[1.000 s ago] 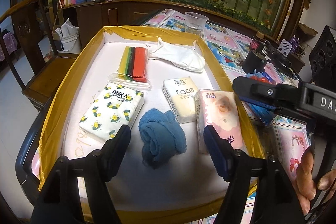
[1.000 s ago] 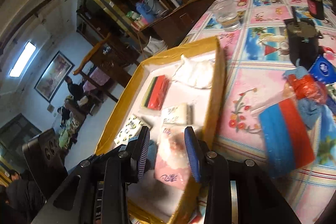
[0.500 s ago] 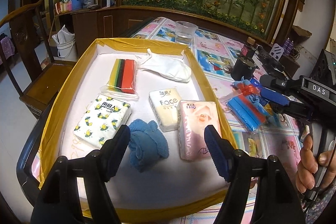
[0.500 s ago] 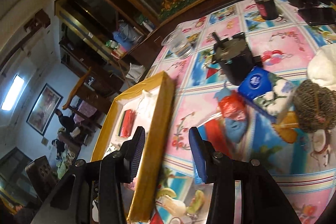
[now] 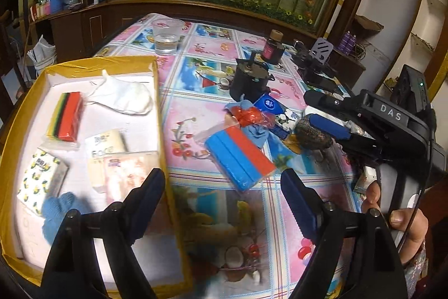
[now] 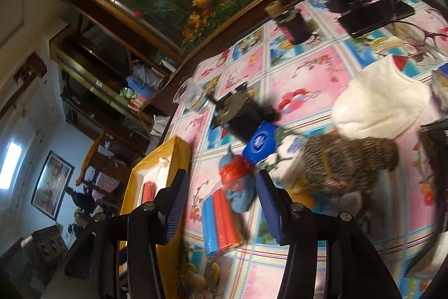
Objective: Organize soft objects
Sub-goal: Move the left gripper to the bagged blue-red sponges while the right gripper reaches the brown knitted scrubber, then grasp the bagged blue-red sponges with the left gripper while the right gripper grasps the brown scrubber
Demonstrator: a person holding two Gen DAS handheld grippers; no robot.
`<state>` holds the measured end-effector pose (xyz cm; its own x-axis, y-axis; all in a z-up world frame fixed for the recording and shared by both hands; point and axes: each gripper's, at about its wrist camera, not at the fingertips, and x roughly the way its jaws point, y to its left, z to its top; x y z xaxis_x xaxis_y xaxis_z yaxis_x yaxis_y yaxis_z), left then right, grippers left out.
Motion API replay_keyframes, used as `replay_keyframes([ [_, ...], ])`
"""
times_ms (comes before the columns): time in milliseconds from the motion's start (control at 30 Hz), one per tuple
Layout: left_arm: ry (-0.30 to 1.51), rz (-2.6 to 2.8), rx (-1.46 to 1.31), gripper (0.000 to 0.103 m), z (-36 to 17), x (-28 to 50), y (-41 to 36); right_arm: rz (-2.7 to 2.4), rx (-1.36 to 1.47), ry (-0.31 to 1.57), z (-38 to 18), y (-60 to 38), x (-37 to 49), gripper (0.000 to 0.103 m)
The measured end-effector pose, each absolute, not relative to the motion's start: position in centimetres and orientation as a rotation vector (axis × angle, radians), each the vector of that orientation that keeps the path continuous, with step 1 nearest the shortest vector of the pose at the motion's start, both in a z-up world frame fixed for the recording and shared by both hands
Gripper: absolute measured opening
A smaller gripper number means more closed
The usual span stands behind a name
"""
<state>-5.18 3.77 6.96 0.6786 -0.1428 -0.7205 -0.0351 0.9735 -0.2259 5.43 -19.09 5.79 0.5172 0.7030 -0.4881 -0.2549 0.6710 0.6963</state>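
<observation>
A yellow-rimmed tray (image 5: 161,114) on the left holds a striped sponge pack (image 5: 65,115), a white cloth (image 5: 126,95), tissue packs (image 5: 42,181) and a blue towel (image 5: 60,210). On the tablecloth lies a blue and red sponge pack (image 5: 240,154), also in the right wrist view (image 6: 221,223). Beside it are a red and blue bundle (image 5: 252,116), a blue tissue pack (image 6: 259,143), a brown knitted item (image 6: 350,161) and a white cloth (image 6: 380,105). My left gripper (image 5: 224,198) is open and empty above the tray's right rim. My right gripper (image 6: 221,203) is open and empty over the sponge pack.
A black pot (image 5: 250,80), a clear cup (image 5: 167,37), a dark bottle (image 5: 273,46) and black electronics (image 5: 316,66) stand on the flowered tablecloth (image 5: 196,108). A wooden cabinet and flower picture back the table.
Both grippers have swung right, from over the tray to over the pile on the tablecloth. The right gripper's fingers have opened wider. Nothing was picked up.
</observation>
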Motion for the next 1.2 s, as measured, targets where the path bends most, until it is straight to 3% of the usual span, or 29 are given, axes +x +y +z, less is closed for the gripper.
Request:
replay_keyframes([
  [400,0.983,0.088,-0.125,0.085,2.6,2.4,-0.2,0.497,0.643,0.788,6.4,-25.2,6.0,0.058],
  [600,0.933,0.122,-0.055,0.087,1.6,3.2,-0.8,0.379,0.568,0.814,6.1,-26.0,6.4,0.072],
  [633,0.916,0.119,-0.051,0.086,1.7,3.0,-0.8,0.376,0.563,0.826,5.9,-26.0,6.5,0.072],
  [700,0.876,0.11,-0.058,0.071,2.1,2.4,-0.6,0.364,0.551,0.848,5.4,-25.9,6.9,0.072],
  [733,0.855,0.107,-0.068,0.055,2.5,1.9,-0.5,0.354,0.539,0.86,5.3,-25.8,7.0,0.072],
  [833,0.794,0.04,-0.11,0.039,3.4,0.7,-0.6,0.332,0.511,0.865,4.9,-25.4,7.4,0.072],
  [967,0.775,0.065,-0.036,0.039,3.2,0.1,-1.5,0.303,0.439,0.873,4.5,-24.5,7.5,0.074],
  [1200,0.803,0.119,-0.093,0.043,2.8,-0.4,3.2,0.43,0.37,0.931,4.1,-21.8,7.3,0.08],
])
